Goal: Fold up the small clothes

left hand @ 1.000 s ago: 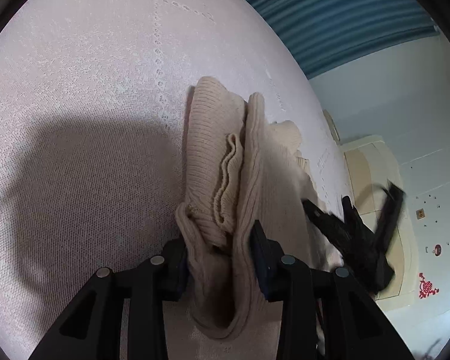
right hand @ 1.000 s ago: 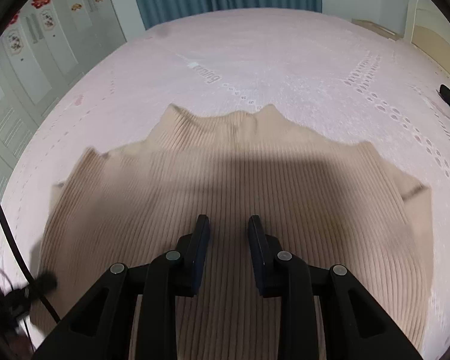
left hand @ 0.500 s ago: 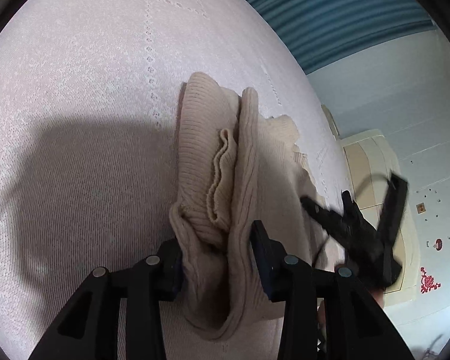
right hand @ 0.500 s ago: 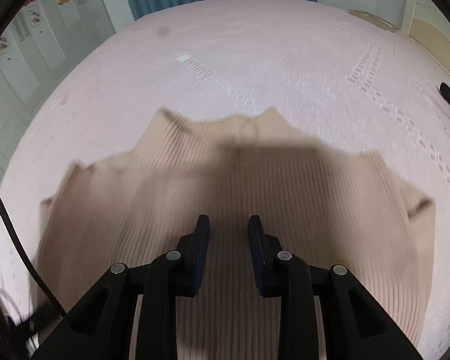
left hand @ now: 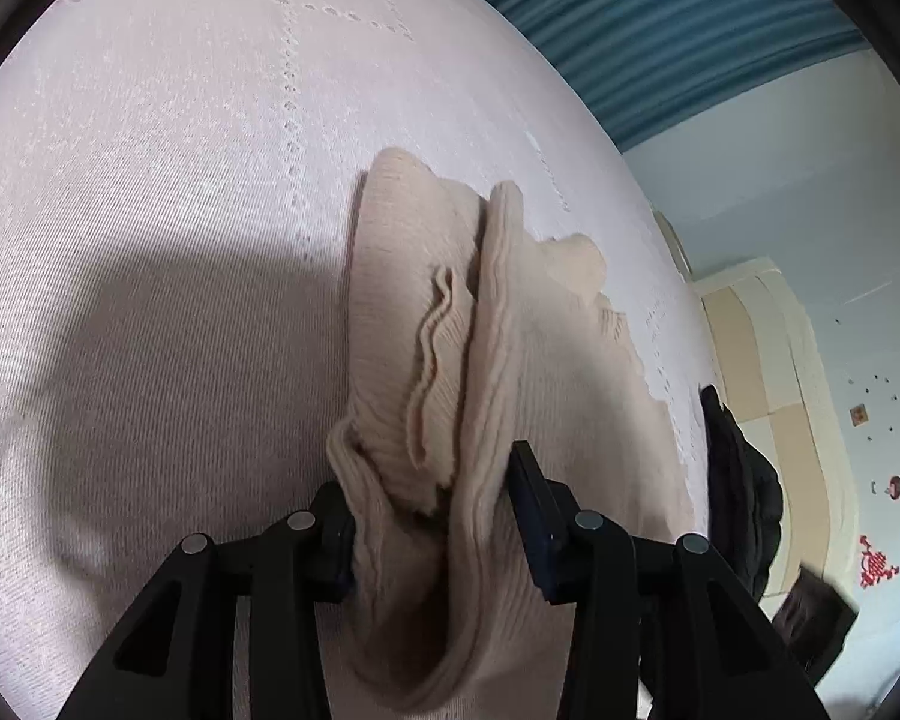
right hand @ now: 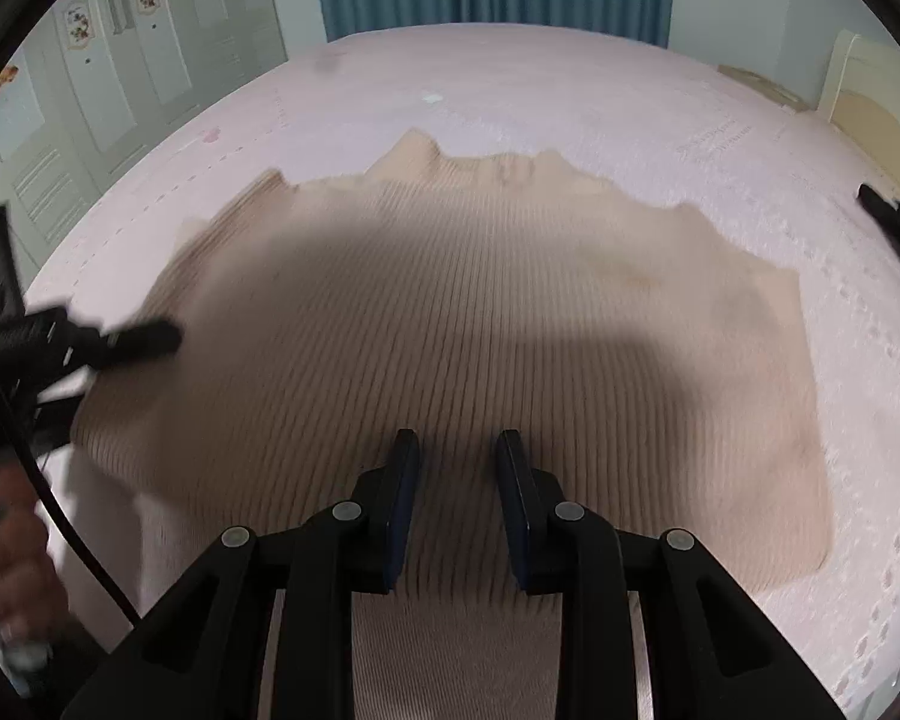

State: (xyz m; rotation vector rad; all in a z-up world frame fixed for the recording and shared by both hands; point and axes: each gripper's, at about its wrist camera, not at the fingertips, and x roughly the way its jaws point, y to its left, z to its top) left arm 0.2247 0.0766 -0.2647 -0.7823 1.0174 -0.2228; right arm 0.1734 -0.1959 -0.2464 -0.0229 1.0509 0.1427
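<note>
Left tool (left hand: 432, 498) grips sweater (left hand: 510, 360) on bedspread (left hand: 150, 210) (black garment (left hand: 744, 492) nearby).

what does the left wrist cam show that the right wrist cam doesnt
Only the left wrist view shows the left gripper up close with a bunched fold of the beige ribbed sweater between its fingers, and a dark garment at the bed's edge. Only the right wrist view shows the right gripper, nothing between its fingers, over the sweater spread flat, plus white wardrobe doors and the person's hand. Both show the sweater, the pale pink bedspread and the teal curtain.
</note>
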